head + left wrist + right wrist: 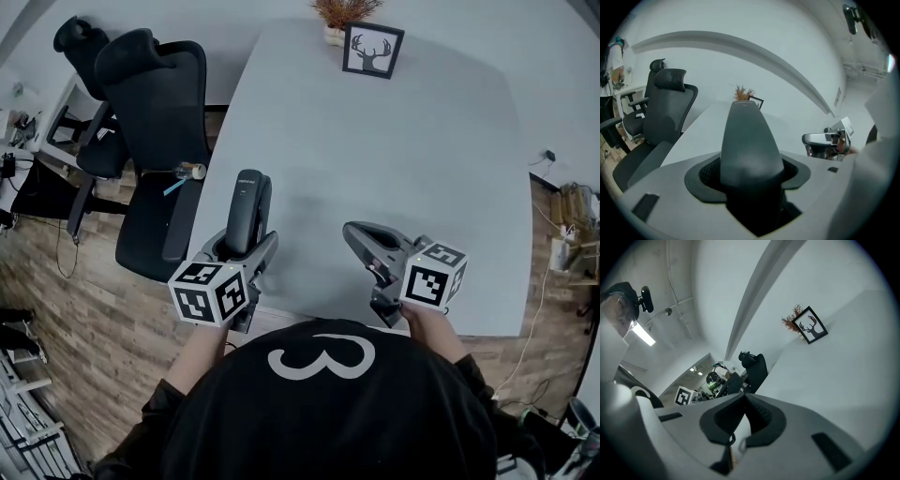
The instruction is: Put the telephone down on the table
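Left tool [246, 246]: clamped on the lower end of the telephone [248, 202].
Telephone: dark handset; its long axis ran away from me along the tool, over the near left corner of the surface [394, 141]. I could not tell if it touched.
Right tool [352, 231]: closed, empty, well apart.
Judgement: the surface lay below the handset, so I would lower it.

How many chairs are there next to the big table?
2. One black office chair stands right by the table, at its left edge. The other chair is behind it, farther left. More could be hidden outside the pictures.
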`<state>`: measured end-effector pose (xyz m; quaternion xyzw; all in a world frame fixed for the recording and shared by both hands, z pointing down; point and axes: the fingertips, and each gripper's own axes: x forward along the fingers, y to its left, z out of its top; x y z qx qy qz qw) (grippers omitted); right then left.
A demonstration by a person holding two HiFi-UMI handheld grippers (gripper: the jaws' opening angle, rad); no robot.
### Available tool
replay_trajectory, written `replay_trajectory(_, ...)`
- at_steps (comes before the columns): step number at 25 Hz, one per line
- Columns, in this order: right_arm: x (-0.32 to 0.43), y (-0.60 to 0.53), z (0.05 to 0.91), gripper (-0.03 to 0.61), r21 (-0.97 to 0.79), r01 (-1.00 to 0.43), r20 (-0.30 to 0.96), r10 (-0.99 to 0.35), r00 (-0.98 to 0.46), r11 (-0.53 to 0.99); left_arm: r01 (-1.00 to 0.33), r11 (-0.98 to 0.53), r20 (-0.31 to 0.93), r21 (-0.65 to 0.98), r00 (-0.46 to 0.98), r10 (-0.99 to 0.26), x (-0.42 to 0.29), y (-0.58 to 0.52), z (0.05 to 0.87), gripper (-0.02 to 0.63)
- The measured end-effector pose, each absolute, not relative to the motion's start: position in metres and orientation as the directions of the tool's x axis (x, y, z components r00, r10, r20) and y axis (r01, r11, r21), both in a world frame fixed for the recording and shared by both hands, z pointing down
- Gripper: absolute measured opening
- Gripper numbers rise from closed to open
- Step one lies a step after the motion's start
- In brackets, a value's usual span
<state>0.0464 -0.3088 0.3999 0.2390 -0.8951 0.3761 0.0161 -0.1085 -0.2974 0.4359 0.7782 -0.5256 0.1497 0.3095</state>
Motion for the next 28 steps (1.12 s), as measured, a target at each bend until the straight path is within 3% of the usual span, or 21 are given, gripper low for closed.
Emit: replay_trajectory(28,0.058,-0.314,0.448,0.008,-0.691,-0.512,0.304,-0.436,-0.847,0.511,-0.964,-0.211,0.718,0.162,0.262,-0.645,-0.131,-0.355,0.553,0.301)
